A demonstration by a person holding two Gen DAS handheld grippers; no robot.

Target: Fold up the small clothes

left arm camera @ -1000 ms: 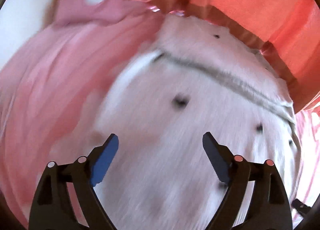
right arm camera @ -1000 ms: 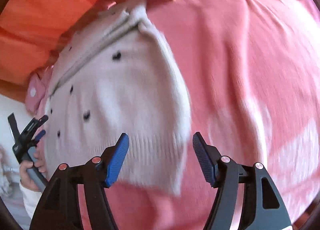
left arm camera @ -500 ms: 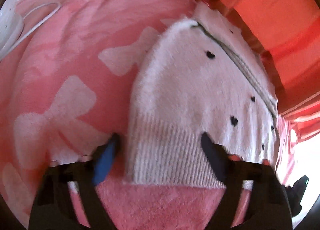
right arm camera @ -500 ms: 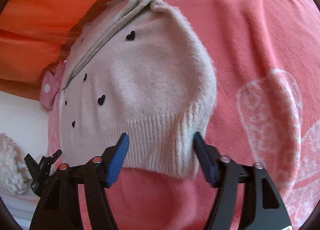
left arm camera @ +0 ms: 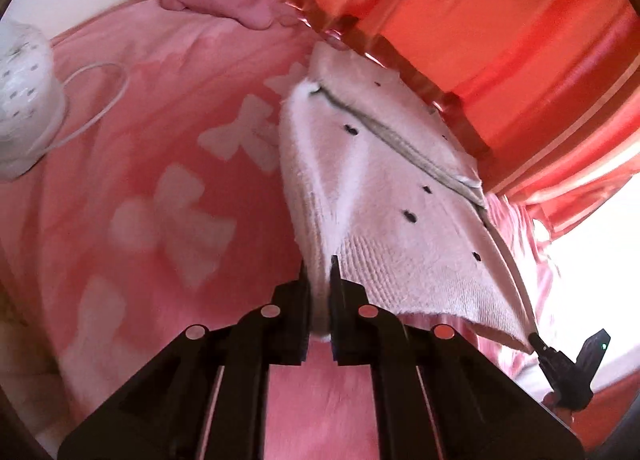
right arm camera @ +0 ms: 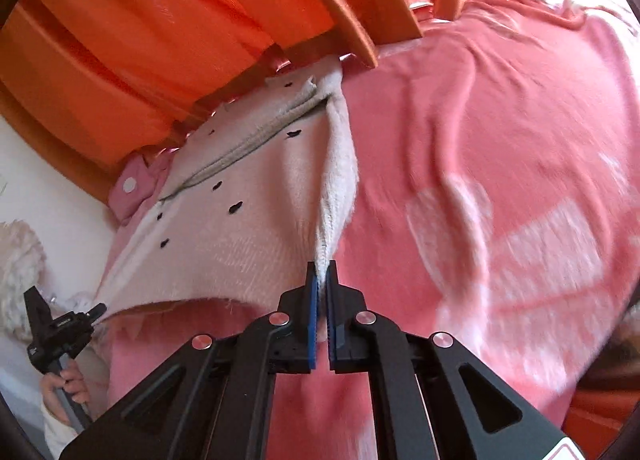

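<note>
Sweater [left arm camera: 384, 196] runs lengthwise away from both tongs twd the curtain [left arm camera: 500, 20]; left tongs [left arm camera: 318, 272] & right tongs [right arm camera: 321, 274] each clamped on a hem corner, hem stretched between, equally near.

Daylight glows through the orange curtain [right arm camera: 168, 32] and burns white at the left view's right edge. The pink blanket [right arm camera: 500, 164] smears with blur toward the right. Fisheye bending darkens every corner.
</note>
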